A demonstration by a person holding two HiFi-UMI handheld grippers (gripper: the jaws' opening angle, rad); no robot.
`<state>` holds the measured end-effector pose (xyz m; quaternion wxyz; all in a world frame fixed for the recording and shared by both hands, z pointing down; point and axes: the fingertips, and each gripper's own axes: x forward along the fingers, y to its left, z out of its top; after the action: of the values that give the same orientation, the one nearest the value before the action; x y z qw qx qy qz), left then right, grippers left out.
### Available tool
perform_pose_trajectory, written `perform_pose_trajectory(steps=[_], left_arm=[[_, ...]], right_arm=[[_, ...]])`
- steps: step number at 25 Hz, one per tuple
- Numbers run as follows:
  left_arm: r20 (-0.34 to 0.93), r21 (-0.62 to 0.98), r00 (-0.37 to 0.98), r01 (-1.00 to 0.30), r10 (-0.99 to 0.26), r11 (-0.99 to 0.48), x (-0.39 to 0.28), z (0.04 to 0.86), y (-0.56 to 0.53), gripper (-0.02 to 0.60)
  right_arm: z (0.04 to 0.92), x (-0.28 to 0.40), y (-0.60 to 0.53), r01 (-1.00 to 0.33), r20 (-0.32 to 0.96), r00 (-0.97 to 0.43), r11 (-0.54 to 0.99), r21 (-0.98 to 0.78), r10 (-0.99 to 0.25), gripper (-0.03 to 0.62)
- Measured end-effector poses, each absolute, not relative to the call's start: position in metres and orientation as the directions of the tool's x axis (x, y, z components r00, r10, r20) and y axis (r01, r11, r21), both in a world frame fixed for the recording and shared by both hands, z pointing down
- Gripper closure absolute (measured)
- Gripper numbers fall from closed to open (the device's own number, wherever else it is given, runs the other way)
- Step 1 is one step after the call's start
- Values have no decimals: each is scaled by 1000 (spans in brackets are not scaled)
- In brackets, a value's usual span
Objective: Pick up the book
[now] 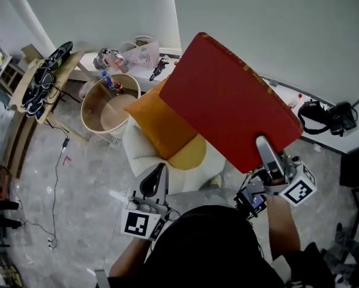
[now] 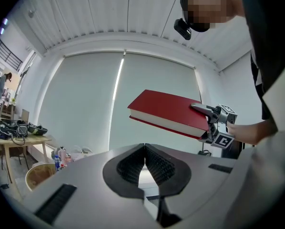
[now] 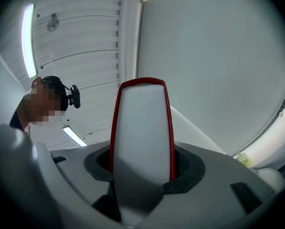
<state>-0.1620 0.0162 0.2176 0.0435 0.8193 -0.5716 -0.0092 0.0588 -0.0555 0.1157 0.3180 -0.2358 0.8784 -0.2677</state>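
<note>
A large red hardcover book [image 1: 227,98] is lifted in the air, tilted up and away from me, and my right gripper [image 1: 269,155] is shut on its near edge. In the right gripper view the book's white page edge [image 3: 141,132] stands between the jaws with red covers on both sides. The left gripper view shows the same book [image 2: 168,111] from the side, up to the right, with the right gripper [image 2: 210,120] clamped on it. My left gripper [image 1: 155,182] hangs lower left of the book, apart from it, its jaws pressed together with nothing between them [image 2: 143,163].
Below the book sit an orange cushion [image 1: 158,122] on a pale round seat [image 1: 144,155]. A round wooden tub [image 1: 107,110] stands to the left, beside a table [image 1: 41,86] with dark gear. A white counter [image 1: 311,137] with headphones [image 1: 326,119] runs at right.
</note>
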Motion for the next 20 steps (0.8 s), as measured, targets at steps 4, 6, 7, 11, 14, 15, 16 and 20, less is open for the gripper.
perform_pose_trajectory(steps=[4,6,7,11,14,15,16,20], left_arm=[[3,86,357,-931,-934,-355,-166,213,45,568],[7,95,359,-929,-933,-357,-166,211,58,568],[4,98,360,-929,-933,-358,-166,211,65,568],[12,107,362,-927,-932,-359,-168,216,89,568],[-6,114,361,-926,-932,-360,-167,216,104,568],[-6,114,357,-928,-934,-355,-167,215,109,568],[-1,114,353,-930,-936,-350,-167,216,114,568],[35,118,341,-935,-939,-335,-164,225,126,568]], right_arm=[[110,57,-21,-274,-436,-673,749,-603,-598,347],[107,58,-5,-299,-435,-666,751,-588,-606,347],[106,60,2,-309,-434,-662,751,-584,-611,347],[118,61,33,-284,-430,-651,726,-626,-625,347],[122,67,52,-317,-414,-647,719,-619,-641,347],[124,69,57,-330,-406,-647,717,-614,-646,347],[126,71,61,-339,-398,-648,713,-614,-650,347],[141,82,67,-373,-361,-646,691,-619,-673,347]])
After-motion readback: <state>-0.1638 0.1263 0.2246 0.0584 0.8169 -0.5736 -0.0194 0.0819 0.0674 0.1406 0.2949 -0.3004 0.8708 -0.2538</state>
